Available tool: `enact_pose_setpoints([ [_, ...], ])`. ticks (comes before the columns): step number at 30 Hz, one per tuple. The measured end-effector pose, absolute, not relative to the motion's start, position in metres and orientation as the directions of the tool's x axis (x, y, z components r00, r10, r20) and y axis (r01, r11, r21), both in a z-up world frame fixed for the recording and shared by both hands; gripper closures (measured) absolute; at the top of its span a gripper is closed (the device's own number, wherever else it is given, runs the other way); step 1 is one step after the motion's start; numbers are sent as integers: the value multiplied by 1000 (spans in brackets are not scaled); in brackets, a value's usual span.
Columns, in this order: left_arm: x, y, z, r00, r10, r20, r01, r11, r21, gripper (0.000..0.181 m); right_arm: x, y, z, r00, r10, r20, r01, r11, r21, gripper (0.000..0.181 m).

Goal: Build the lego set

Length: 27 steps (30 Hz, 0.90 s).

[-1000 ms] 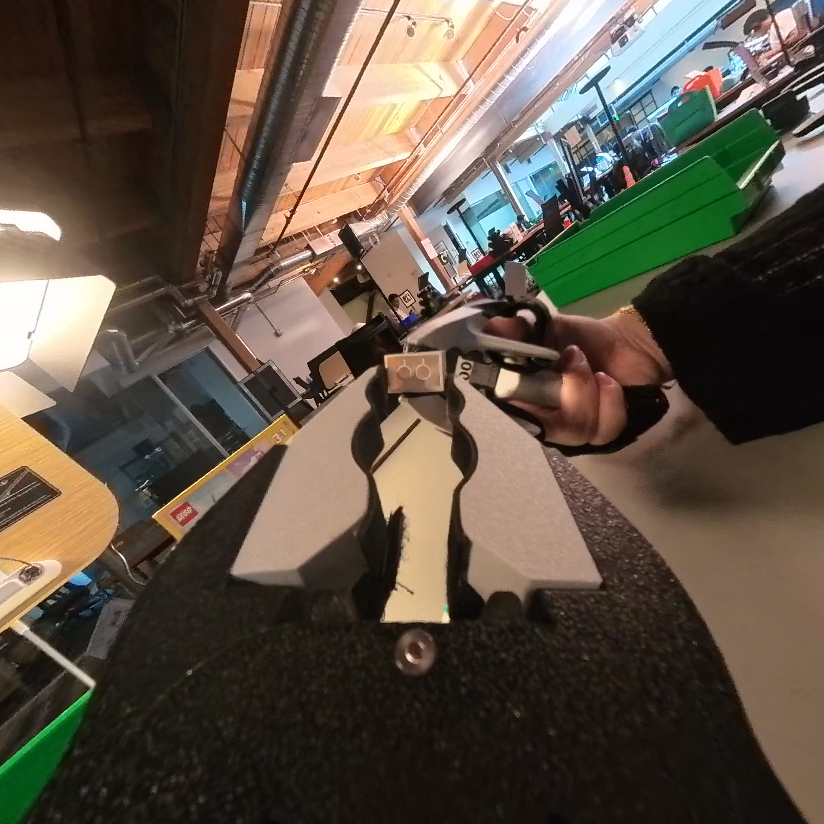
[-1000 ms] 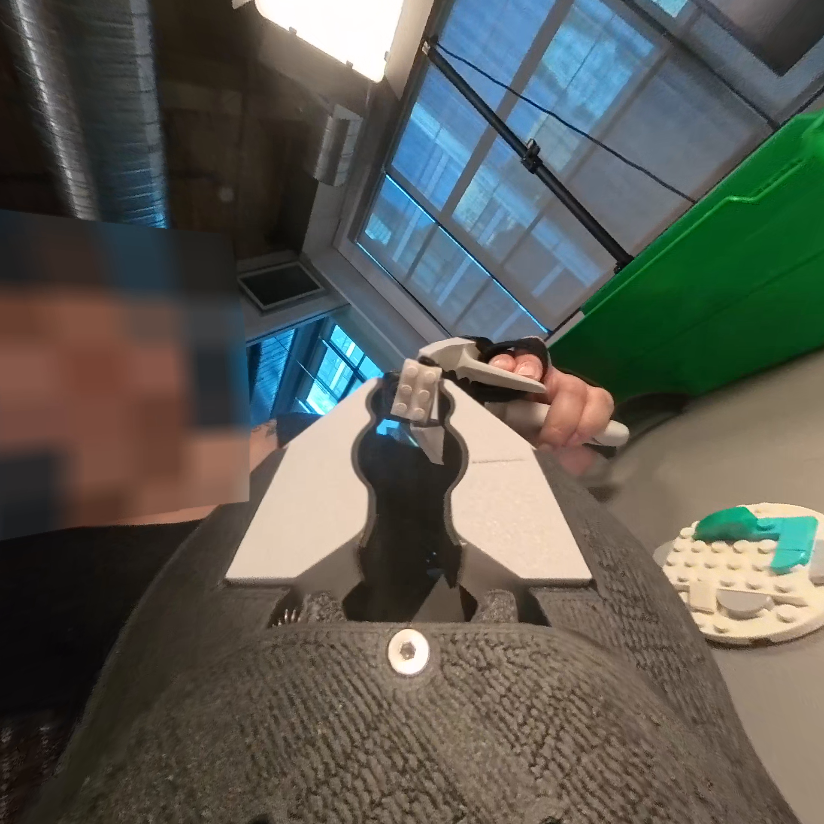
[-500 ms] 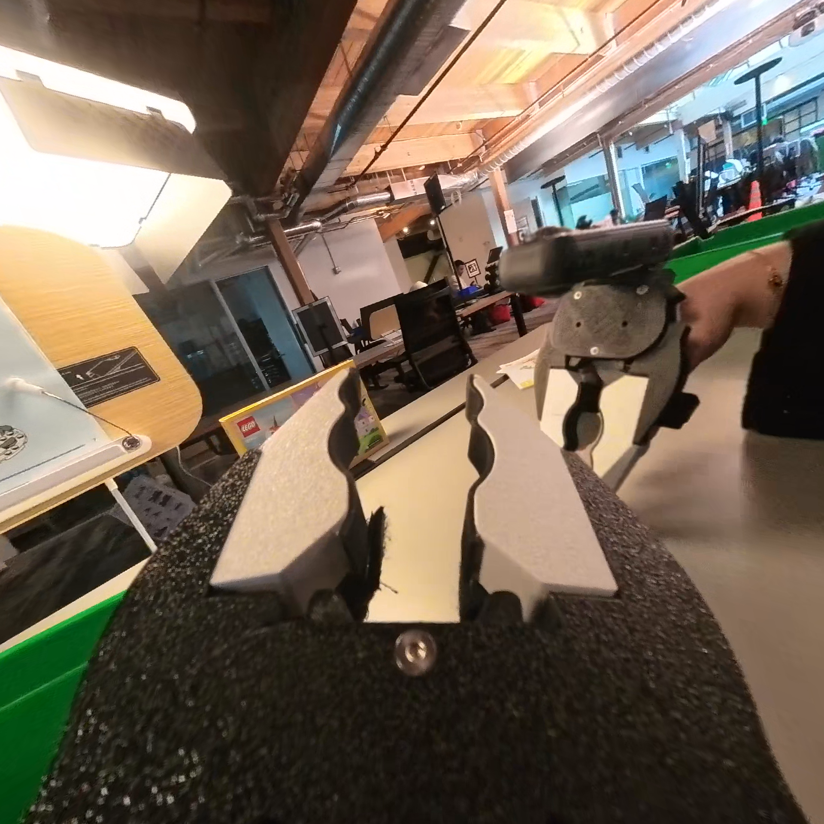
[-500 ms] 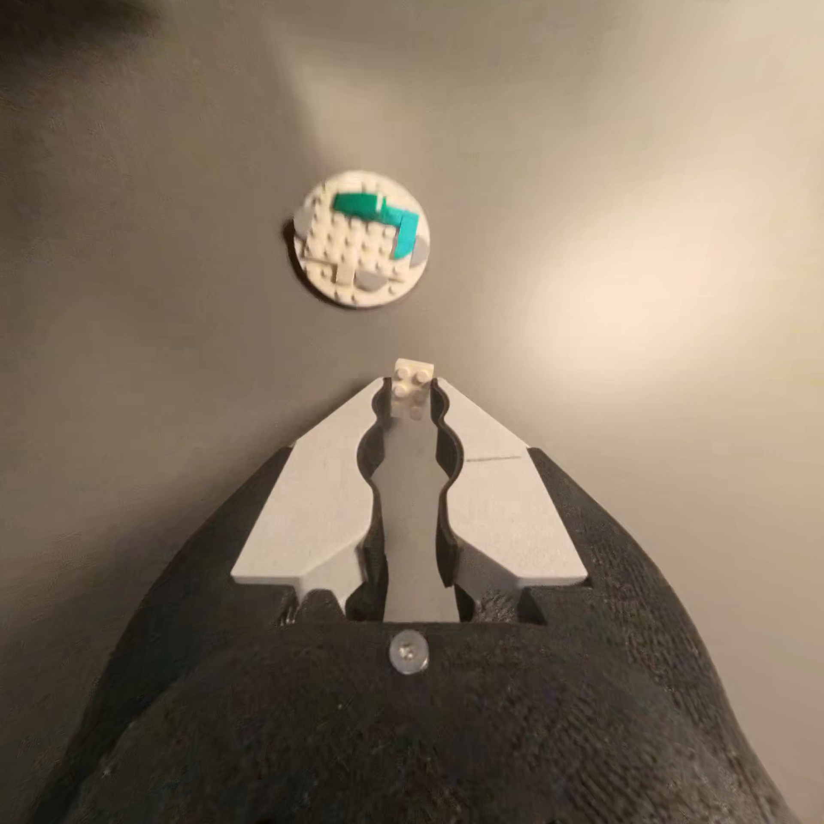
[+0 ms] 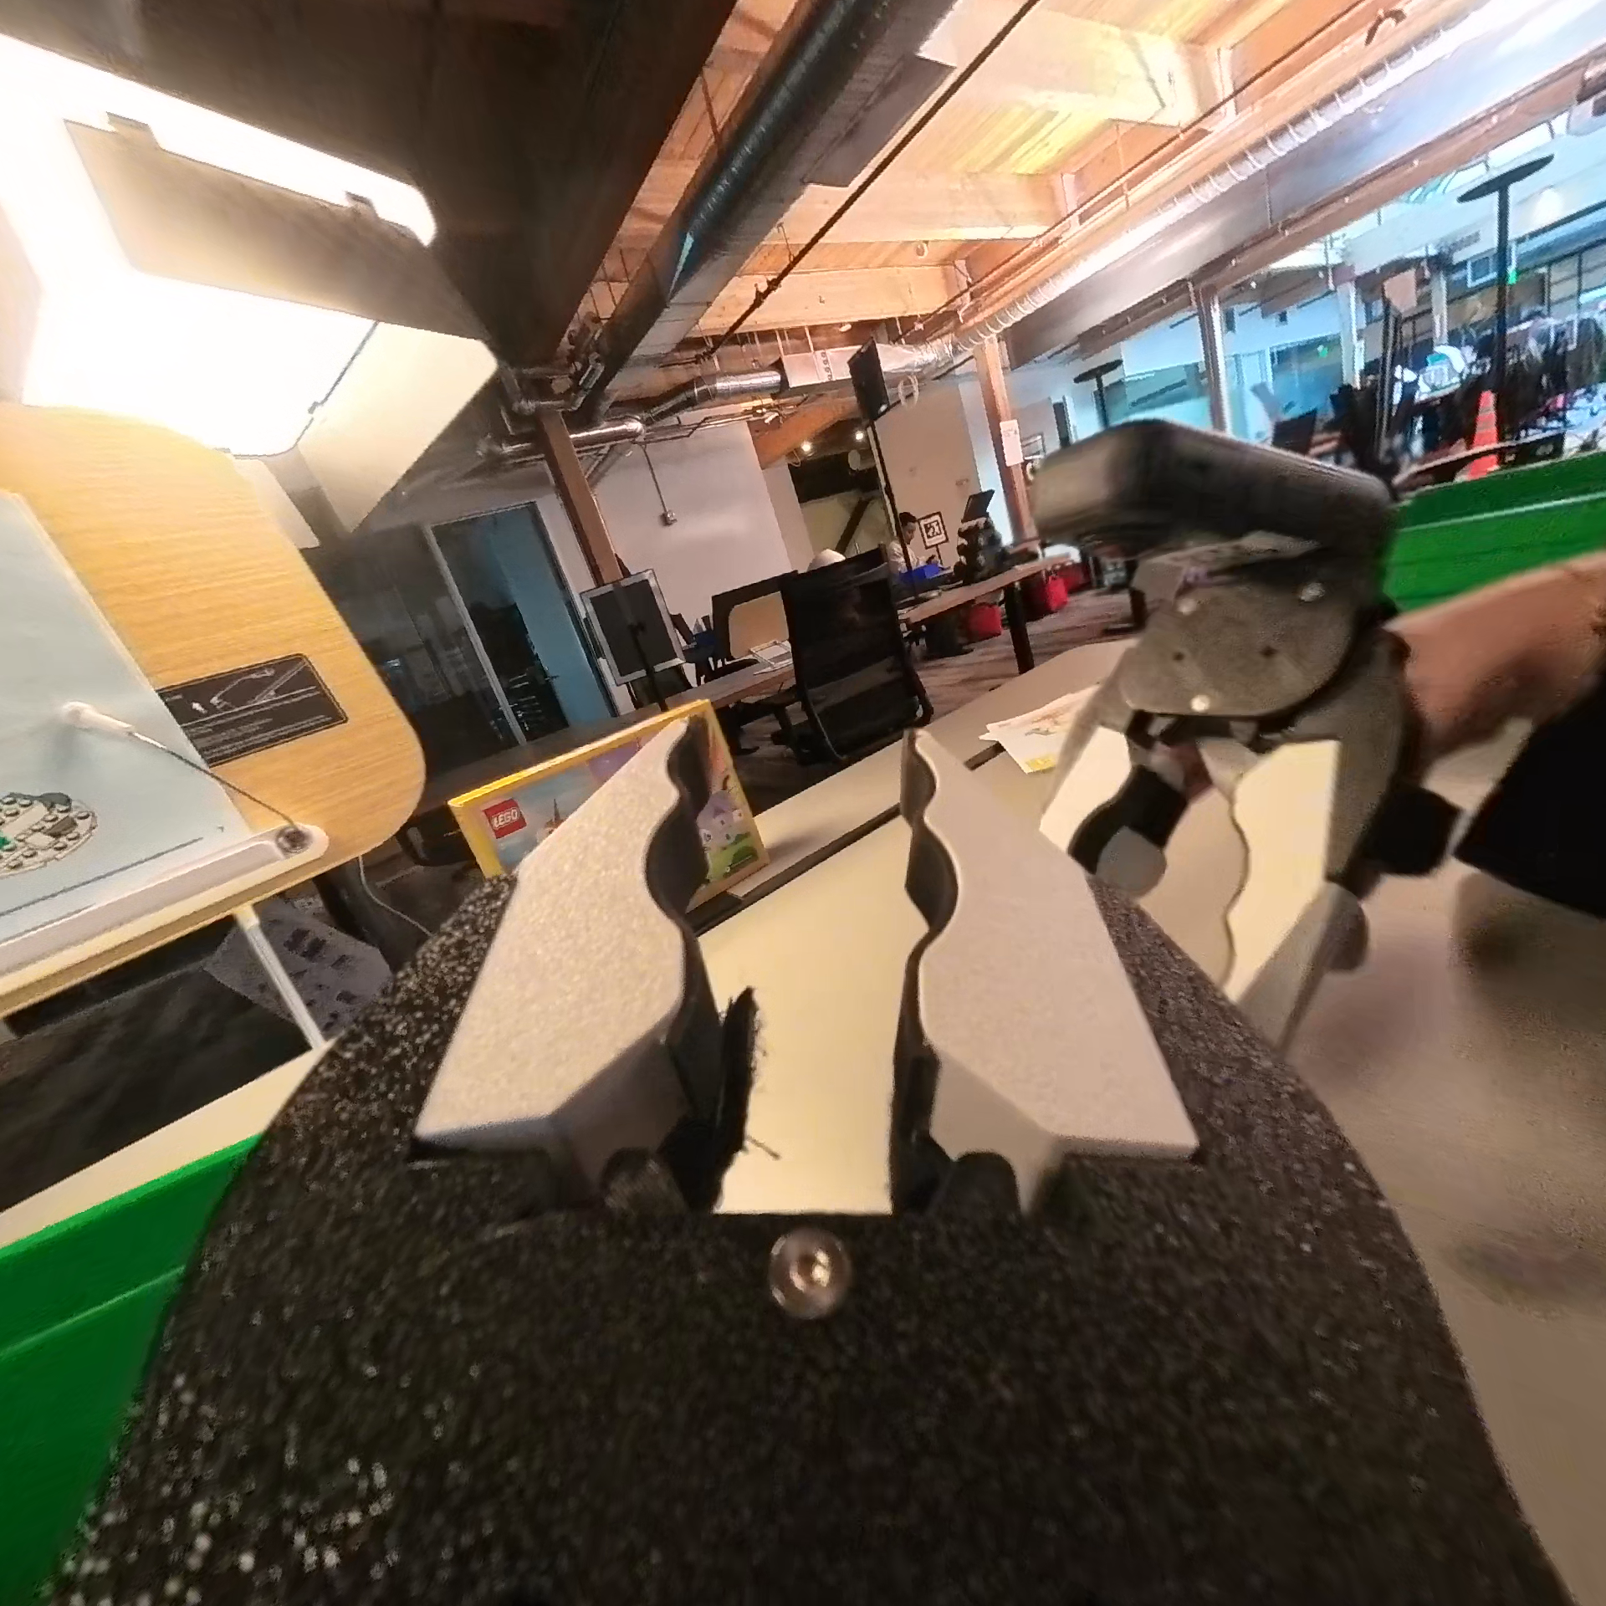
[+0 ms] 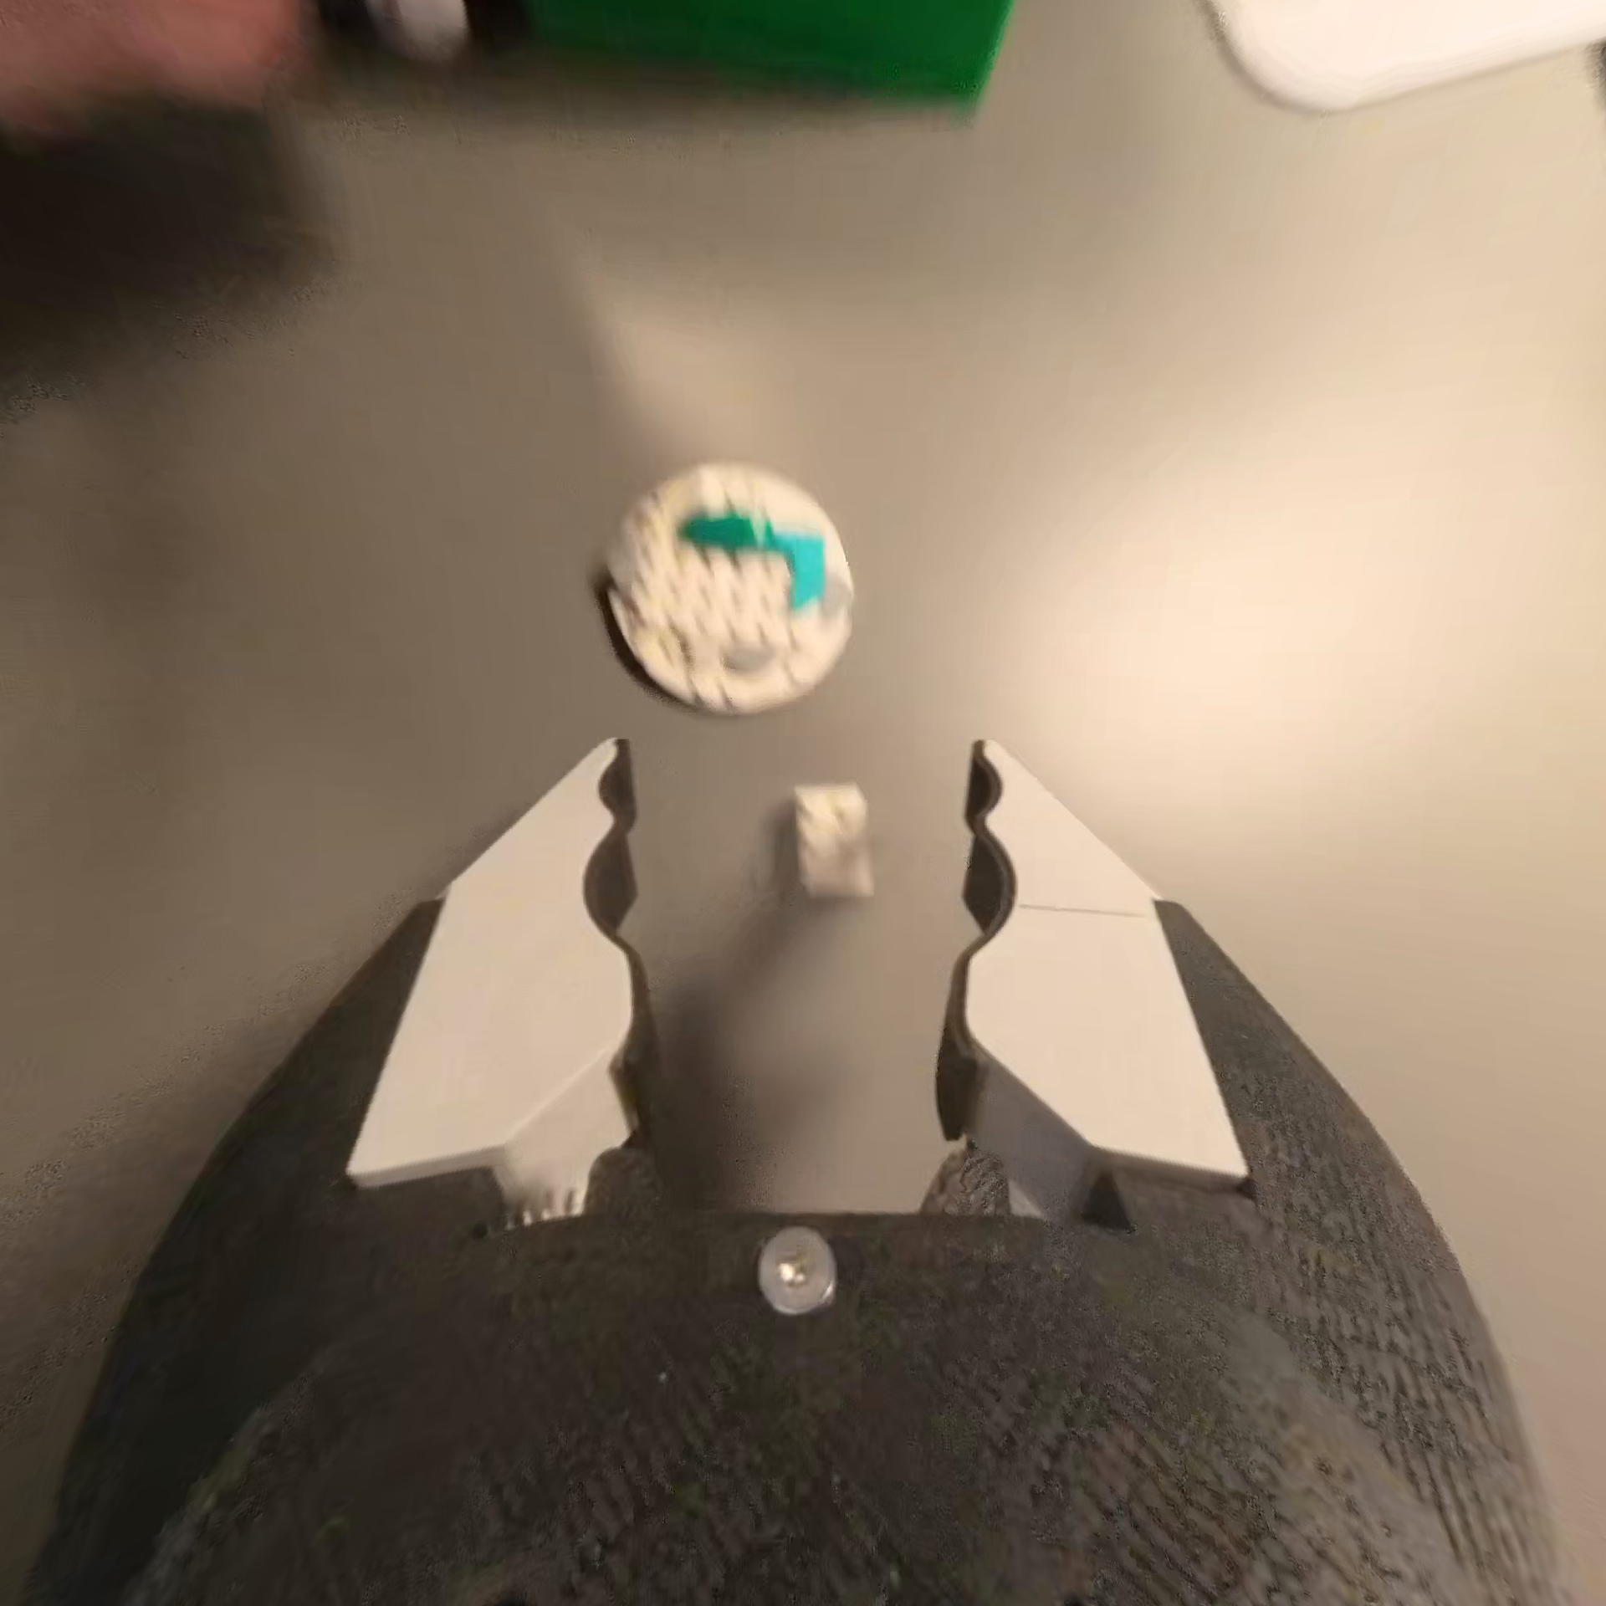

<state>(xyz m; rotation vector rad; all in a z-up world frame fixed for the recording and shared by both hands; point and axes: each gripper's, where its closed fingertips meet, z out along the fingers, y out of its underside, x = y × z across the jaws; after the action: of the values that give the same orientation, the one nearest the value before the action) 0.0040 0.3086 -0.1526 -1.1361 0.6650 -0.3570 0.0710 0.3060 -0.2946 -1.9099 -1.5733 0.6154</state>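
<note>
While right gripper (image 6: pixel 798 752) gapes, small studded brick (image 6: pixel 830 839), round plate (image 6: pixel 733 587).

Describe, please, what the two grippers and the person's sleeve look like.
Each gripper, left and right, has two pale grey fingers with wavy inner edges, on a rough black body with one silver screw. The person's sleeve is black. No cables show.

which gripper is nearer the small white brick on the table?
Right. The right gripper hangs open directly over the small white brick; the left gripper points elsewhere, brick out of its view.
</note>
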Motion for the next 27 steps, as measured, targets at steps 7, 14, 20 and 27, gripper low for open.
enact_pose_setpoints([
  [7,5,307,-153,734,-642,-223,1,330,-944,144,31,294,-317,263,965,-6,681,-190,-707,84],
  [14,9,302,-152,700,-681,-216,5,308,-952,141,24,296,-323,210,978,-2,727,-157,-668,117],
  [20,31,300,-187,568,-797,-205,-122,165,-979,119,38,304,-319,219,976,-1,729,-164,-664,117],
  [27,49,269,-213,337,-615,-713,-403,590,-699,119,61,304,-283,243,970,-9,651,-170,-740,117],
])
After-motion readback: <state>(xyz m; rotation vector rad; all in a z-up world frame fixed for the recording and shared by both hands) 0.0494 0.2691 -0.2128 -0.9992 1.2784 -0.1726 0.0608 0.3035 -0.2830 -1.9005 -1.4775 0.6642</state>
